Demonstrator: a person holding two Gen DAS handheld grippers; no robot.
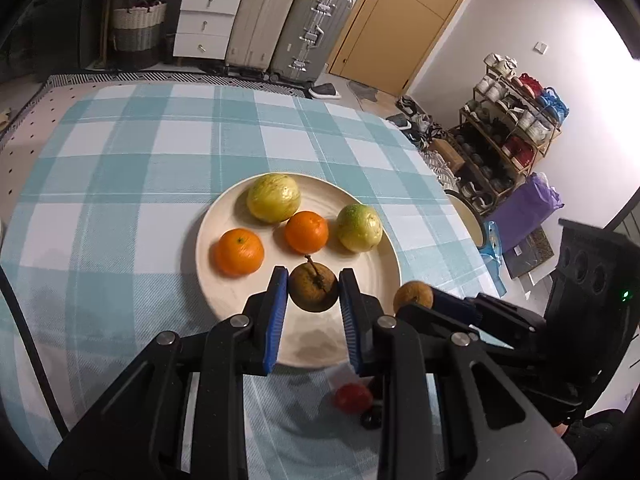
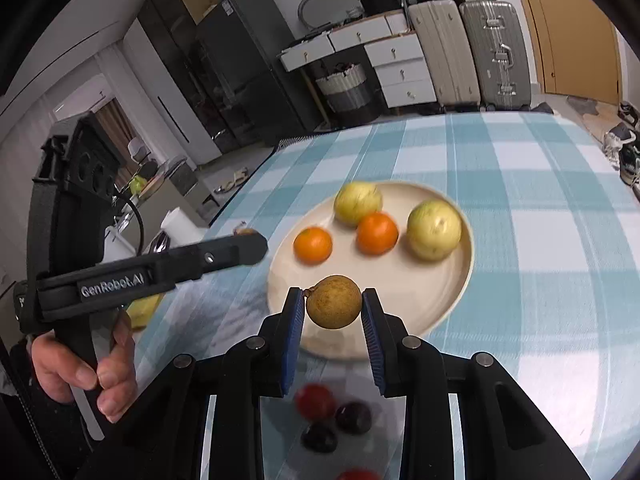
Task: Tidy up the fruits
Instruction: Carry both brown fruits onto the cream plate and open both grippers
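Here, a person holds a pair of tongs in each hand above a bench covered in a blue and white checked cloth [image 1: 132, 152]. The left tongs [image 1: 313, 288] are clenched on a small brown fruit with a stem [image 1: 313, 289], its stem pointing up and slightly away from the camera. The right tongs [image 2: 333, 305] are clenched on a second, rounder brown fruit [image 2: 334, 302]. Both fruits hang in the air over the near edge of a cream plate [image 1: 372, 264].

The plate lies directly ahead of and below both tongs. Two oranges and two larger yellow-green fruits already rest on its middle and far half, leaving the near part bare. One orange [image 1: 239, 251] sits to the left, the other orange [image 1: 306, 231] in the middle, with one yellow-green fruit [image 1: 273, 197] behind them and another yellow-green fruit [image 1: 359, 227] at the right. The bare near section sits just under the held fruits, so the likely next move is a short lowering straight down, with neither hand clearly closer.

Nearer the person, off the plate, a red fruit [image 2: 315, 401] and two dark fruits [image 2: 353, 417] lie on the cloth, blurred.

In the right wrist view the left tool appears from the side, gripped by a hand [image 2: 86, 372]; white lettering on its body reads "GenRobot.AI".
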